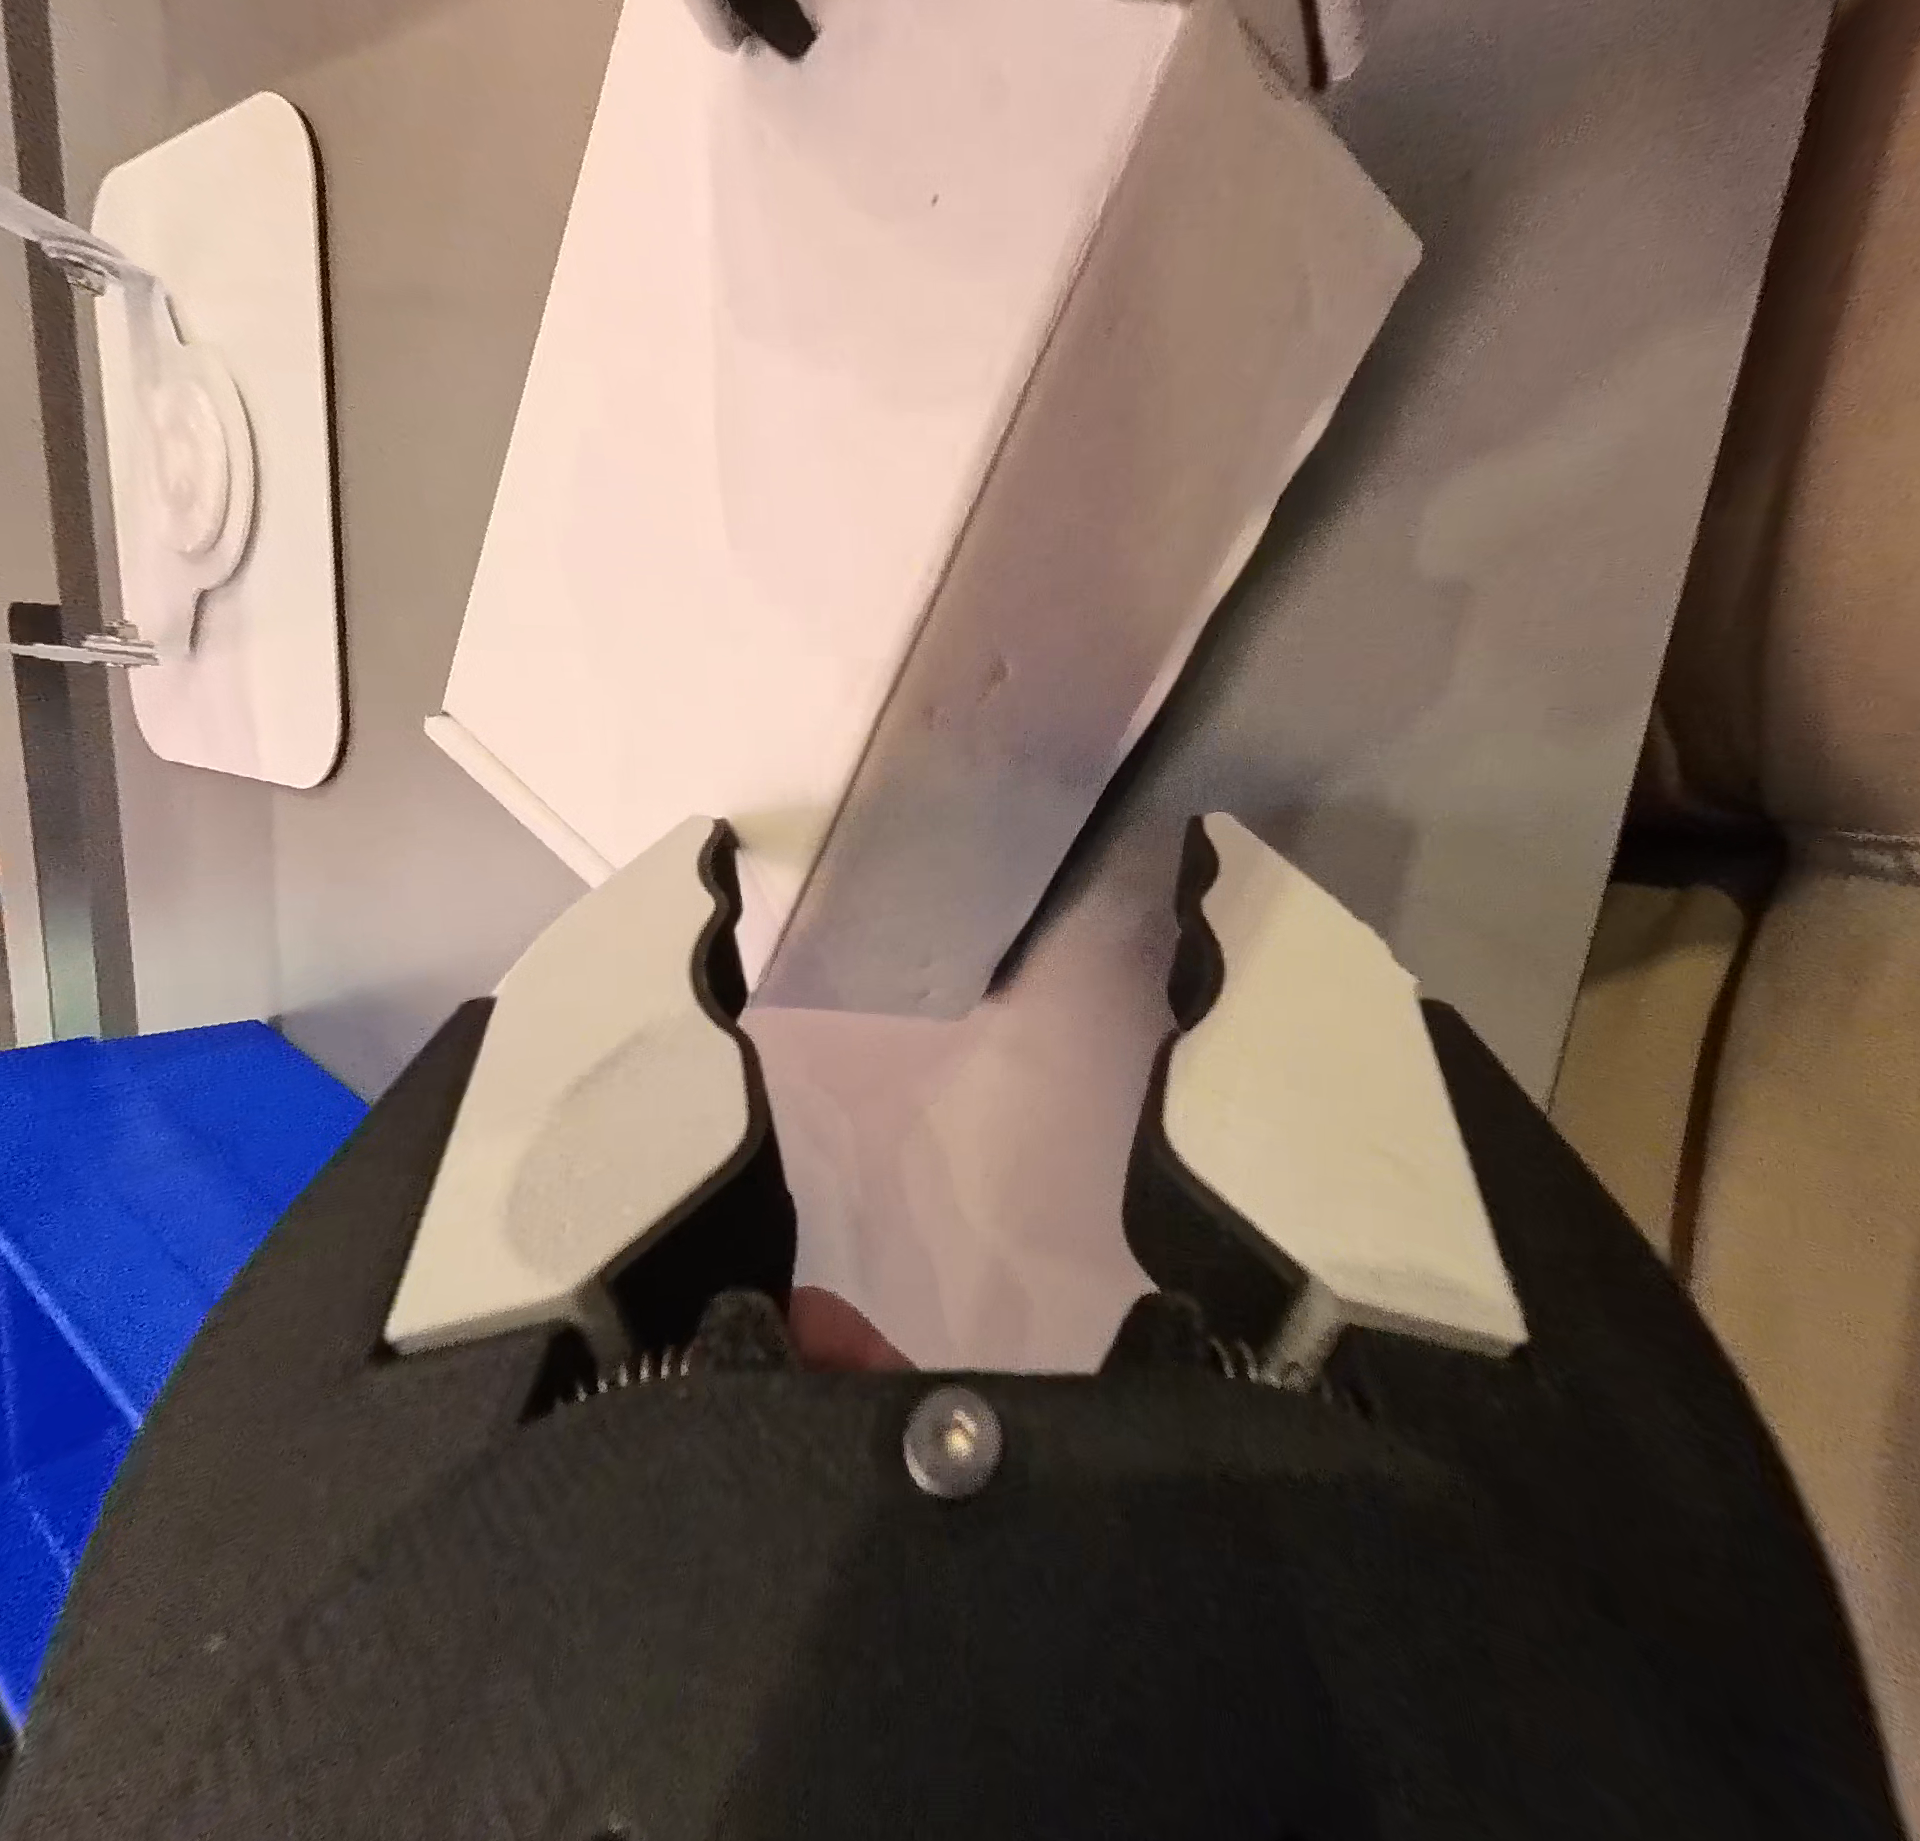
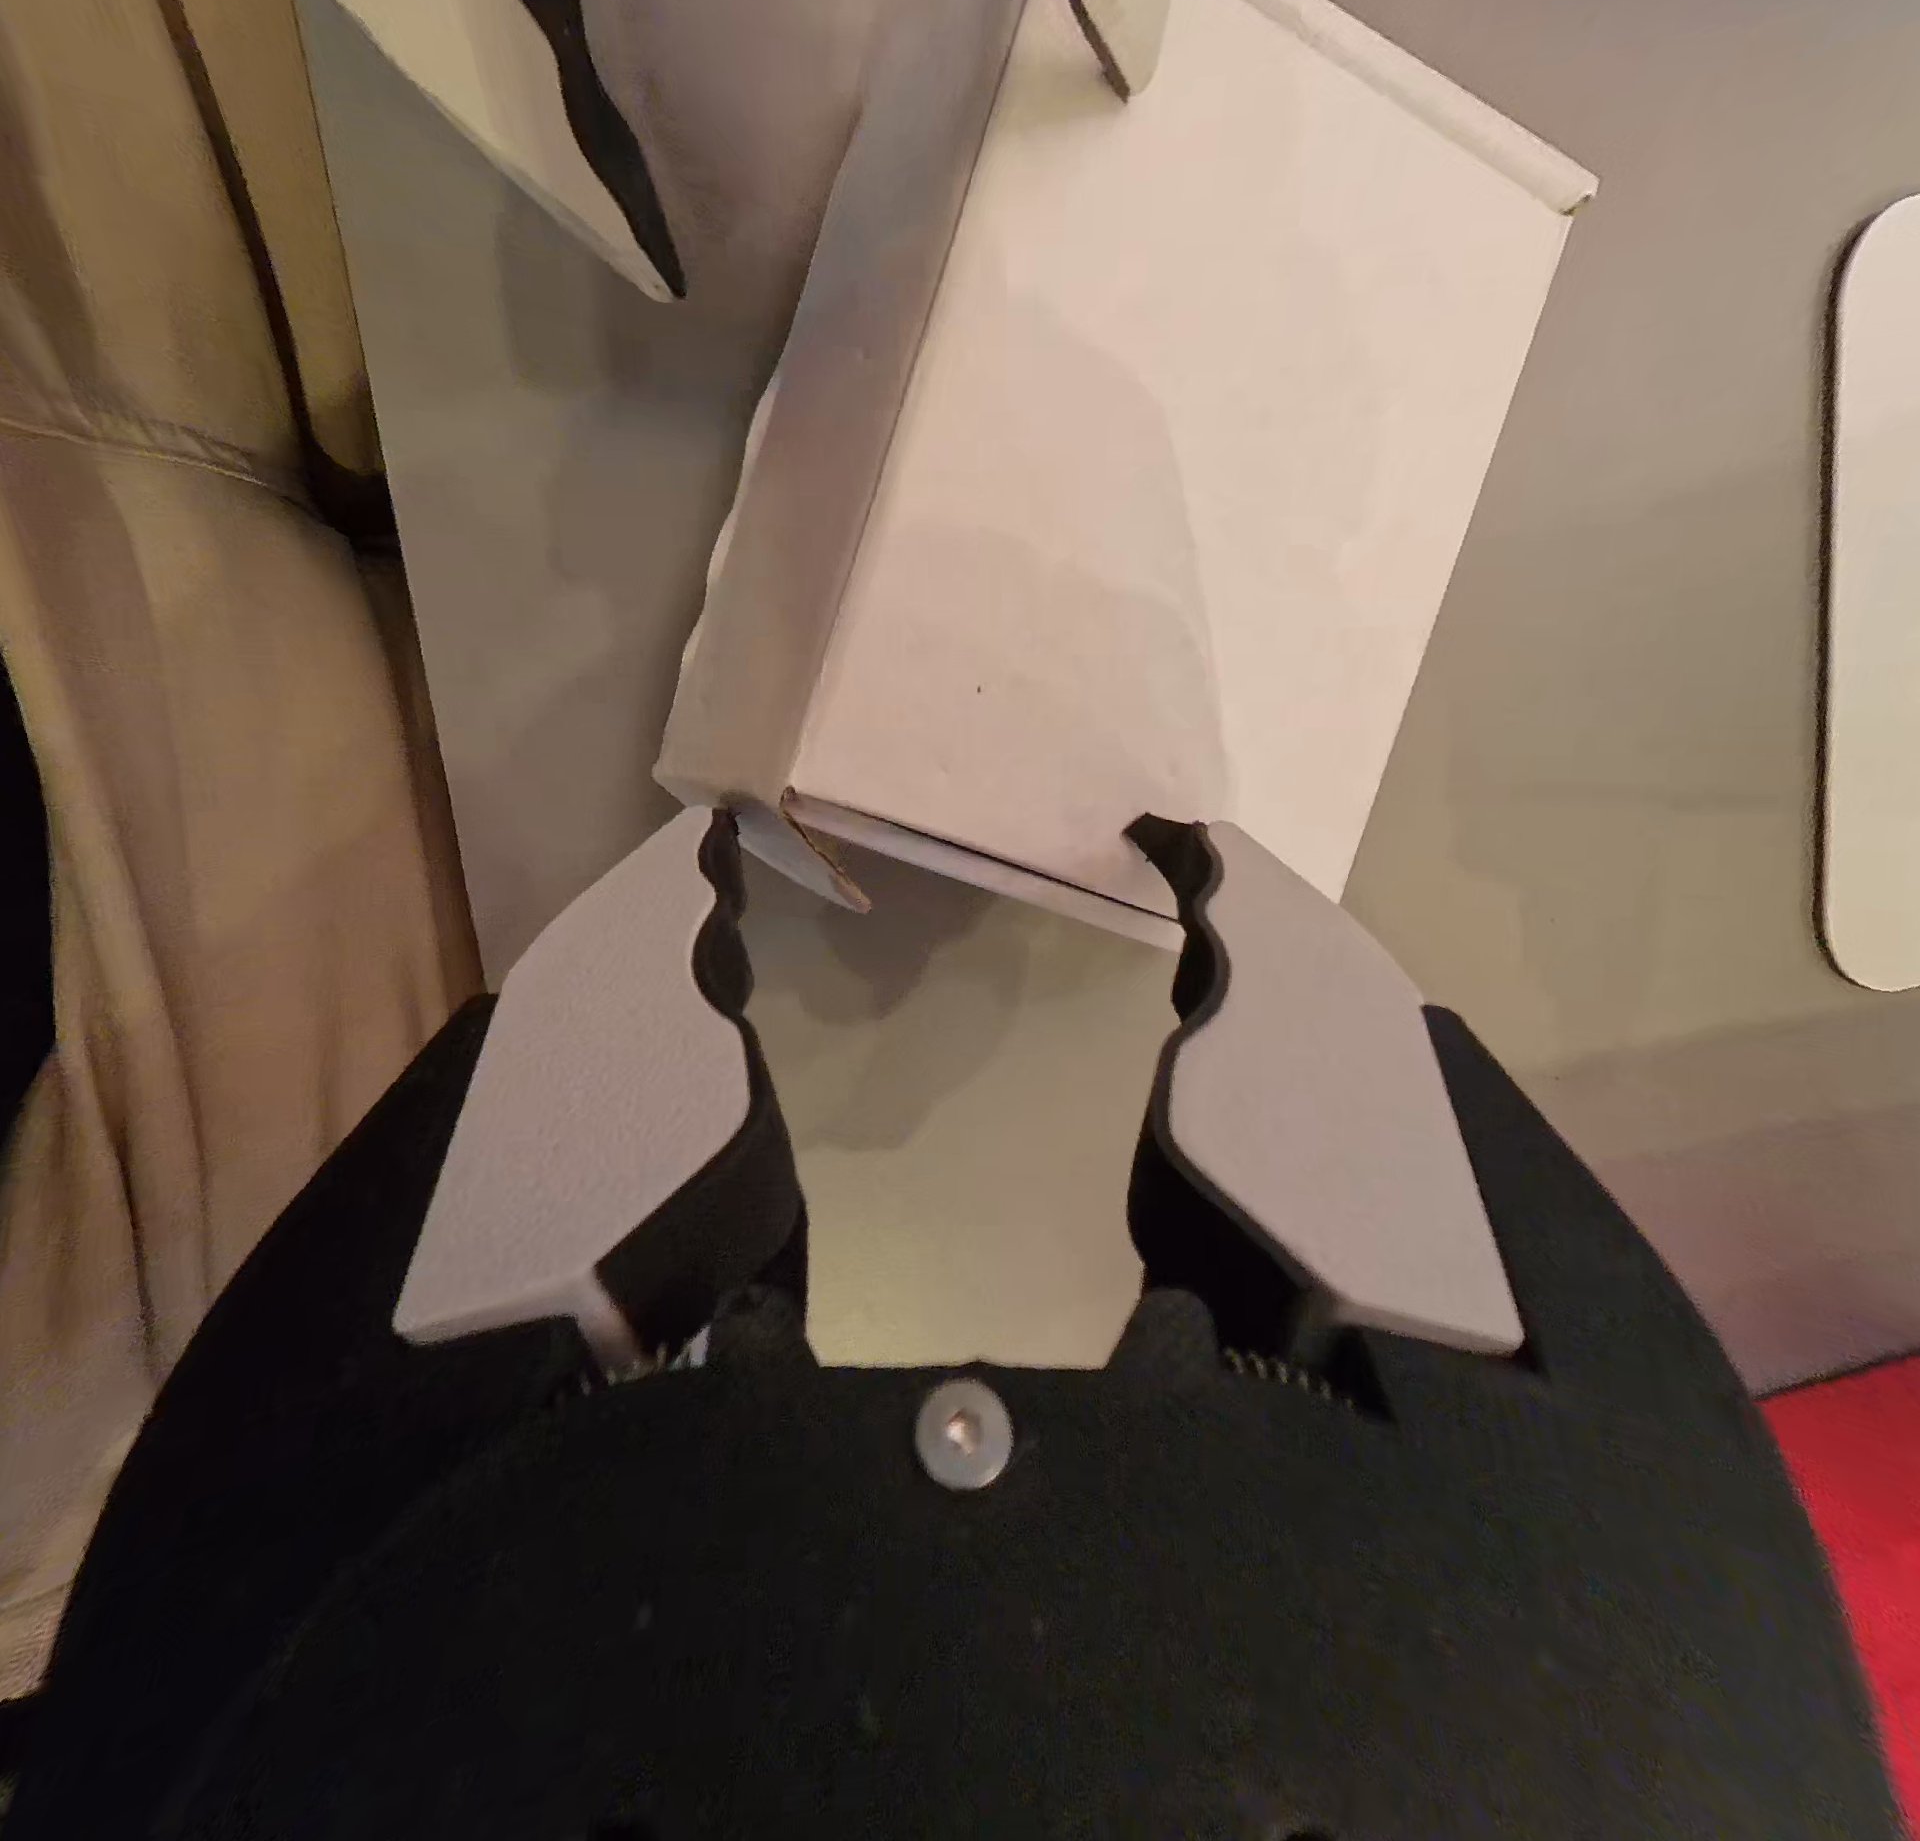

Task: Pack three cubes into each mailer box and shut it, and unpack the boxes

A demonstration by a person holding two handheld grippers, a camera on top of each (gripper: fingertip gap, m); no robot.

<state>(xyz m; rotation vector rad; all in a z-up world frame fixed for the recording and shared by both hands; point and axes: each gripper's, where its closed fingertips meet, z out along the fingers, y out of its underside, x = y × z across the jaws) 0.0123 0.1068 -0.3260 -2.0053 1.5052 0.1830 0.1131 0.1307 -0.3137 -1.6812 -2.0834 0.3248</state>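
A shut white mailer box (image 1: 779,441) lies slanted on the grey table (image 1: 1507,544), between my two grippers. My left gripper (image 1: 961,846) is open, with the box's near corner between its fingers; the right finger stands clear of the box. My right gripper (image 2: 940,830) is open at the opposite end of the box (image 2: 1143,492), its fingertips at or just touching the end flap. Each gripper shows at the top of the other's view: the right one (image 1: 1029,4) and the left one (image 2: 883,170). No cubes are in view.
A blue bin (image 1: 135,1220) sits at the lower left of the left wrist view. A red thing (image 2: 1849,1542) shows at the lower right of the right wrist view. A white rounded board (image 1: 239,441) lies beyond the box. Beige fabric (image 2: 156,648) hangs past the table edge. The grippers' ends are close to 11 cm from one another. My right gripper's tips are some 25 cm from the red thing (image 2: 1849,1542).
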